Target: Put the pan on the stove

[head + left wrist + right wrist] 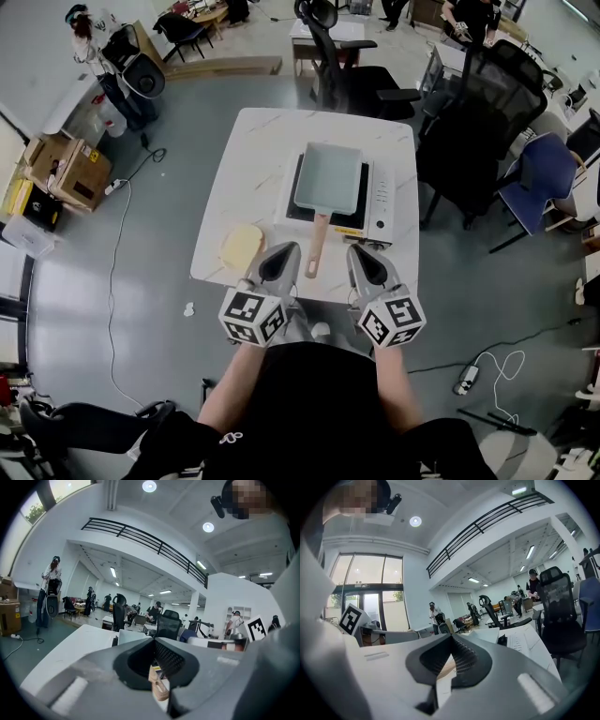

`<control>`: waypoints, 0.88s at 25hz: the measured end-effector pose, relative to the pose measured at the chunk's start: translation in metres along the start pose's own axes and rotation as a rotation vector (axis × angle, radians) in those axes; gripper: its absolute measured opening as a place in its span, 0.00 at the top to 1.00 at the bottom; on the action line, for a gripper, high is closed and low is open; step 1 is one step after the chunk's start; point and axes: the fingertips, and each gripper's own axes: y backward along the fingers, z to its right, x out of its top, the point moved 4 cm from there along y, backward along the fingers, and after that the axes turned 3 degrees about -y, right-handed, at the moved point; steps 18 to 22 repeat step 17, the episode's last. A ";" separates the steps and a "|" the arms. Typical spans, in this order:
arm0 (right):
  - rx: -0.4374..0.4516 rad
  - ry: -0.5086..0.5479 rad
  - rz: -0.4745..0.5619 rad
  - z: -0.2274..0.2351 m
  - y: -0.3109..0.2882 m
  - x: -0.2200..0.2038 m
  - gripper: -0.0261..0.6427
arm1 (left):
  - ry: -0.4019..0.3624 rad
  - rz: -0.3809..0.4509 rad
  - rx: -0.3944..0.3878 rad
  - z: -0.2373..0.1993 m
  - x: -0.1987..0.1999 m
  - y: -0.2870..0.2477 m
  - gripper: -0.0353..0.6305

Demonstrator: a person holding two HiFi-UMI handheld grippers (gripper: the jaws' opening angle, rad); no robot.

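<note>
Pale rectangular pan (330,176) resting on the stove (380,202) on the white surface (253,159), wooden handle (317,246) reaching between left gripper (284,251) and right gripper (360,251), both jaws closed together, empty, not touching the handle.

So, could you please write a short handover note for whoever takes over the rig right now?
Left gripper: shut, empty, at the near edge of the table, left of the pan's handle.
Right gripper: shut, empty, right of that handle.
Pan: sits on the stove, handle pointing toward the person.
Done: the pan looks placed.
Left: apparently nothing but drawing back.
</note>
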 end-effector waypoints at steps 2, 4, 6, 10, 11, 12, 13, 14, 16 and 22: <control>-0.007 0.001 0.004 0.001 0.001 0.000 0.98 | 0.000 0.004 0.005 -0.001 0.001 0.002 0.94; -0.012 0.003 0.007 0.002 0.002 0.001 0.98 | -0.001 0.006 0.010 -0.002 0.003 0.002 0.94; -0.015 0.005 0.007 0.003 0.002 0.003 0.98 | -0.002 0.007 0.012 -0.002 0.005 0.002 0.94; -0.018 0.012 0.010 0.005 0.002 0.004 0.98 | -0.006 0.008 0.011 -0.002 0.007 -0.001 0.94; -0.020 0.015 0.011 0.006 0.002 0.005 0.98 | -0.007 0.010 0.011 -0.001 0.008 -0.001 0.94; -0.021 0.018 0.012 0.007 0.002 0.006 0.98 | -0.007 0.011 0.010 -0.001 0.009 -0.003 0.94; -0.023 0.019 0.013 0.008 0.002 0.006 0.98 | -0.008 0.013 0.009 -0.001 0.009 -0.004 0.94; -0.025 0.020 0.013 0.010 0.002 0.006 0.98 | -0.009 0.014 0.008 0.000 0.010 -0.005 0.94; -0.029 0.022 0.014 0.012 0.003 0.007 0.98 | -0.010 0.016 0.005 0.001 0.011 -0.008 0.94; -0.030 0.023 0.014 0.014 0.003 0.007 0.98 | -0.011 0.016 0.004 0.002 0.011 -0.009 0.94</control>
